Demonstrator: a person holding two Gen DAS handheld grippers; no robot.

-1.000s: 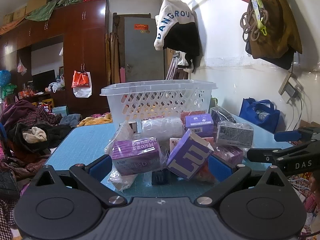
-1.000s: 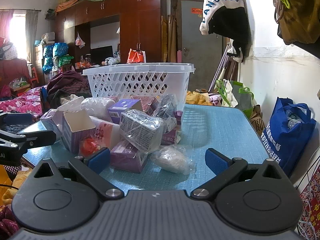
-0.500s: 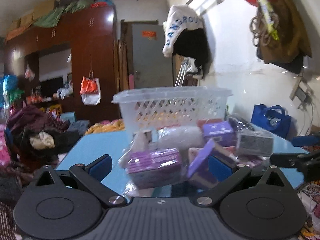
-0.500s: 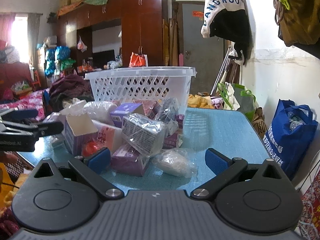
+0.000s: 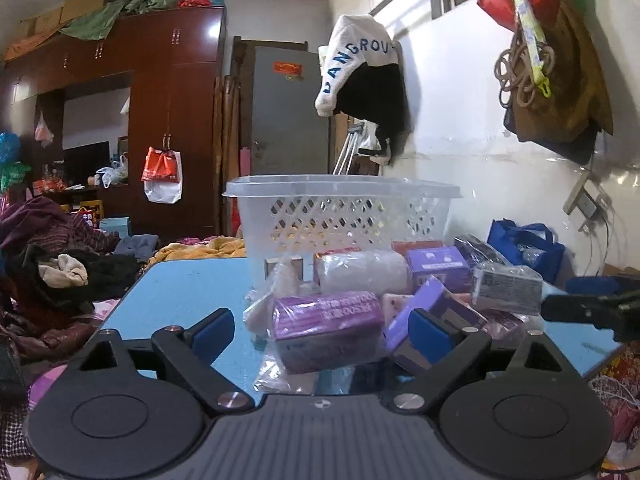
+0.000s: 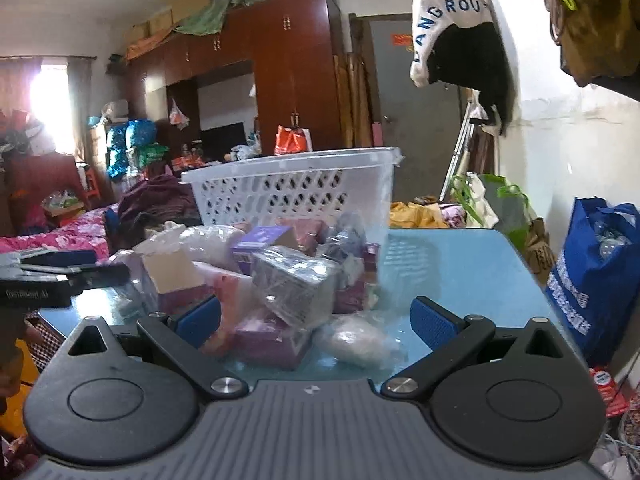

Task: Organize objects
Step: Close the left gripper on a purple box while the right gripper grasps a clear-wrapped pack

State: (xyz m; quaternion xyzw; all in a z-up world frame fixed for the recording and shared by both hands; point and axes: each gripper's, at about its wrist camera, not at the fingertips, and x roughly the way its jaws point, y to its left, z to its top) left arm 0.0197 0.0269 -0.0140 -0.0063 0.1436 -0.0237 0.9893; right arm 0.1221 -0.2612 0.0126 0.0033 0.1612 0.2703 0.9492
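We bracket the purple plastic-wrapped pack (image 5: pixel 326 326) with the left hand-held gripper (image 5: pixel 322 326), jaws wide but closing, pads not yet touching. White lattice plastic basket (image 5: pixel 340 216) sits at 12 o'clock on the blue table (image 5: pixel 180 292), ready for it. Right hand-held gripper (image 6: pixel 316 320) waits wide, empty.

Daylight flared through the pink-curtained window (image 6: pixel 44 92) at far left, washing it out. Both fisheye views bent at dark rounded corners; the glossy blue tabletop (image 6: pixel 448 264) showed soft glare.
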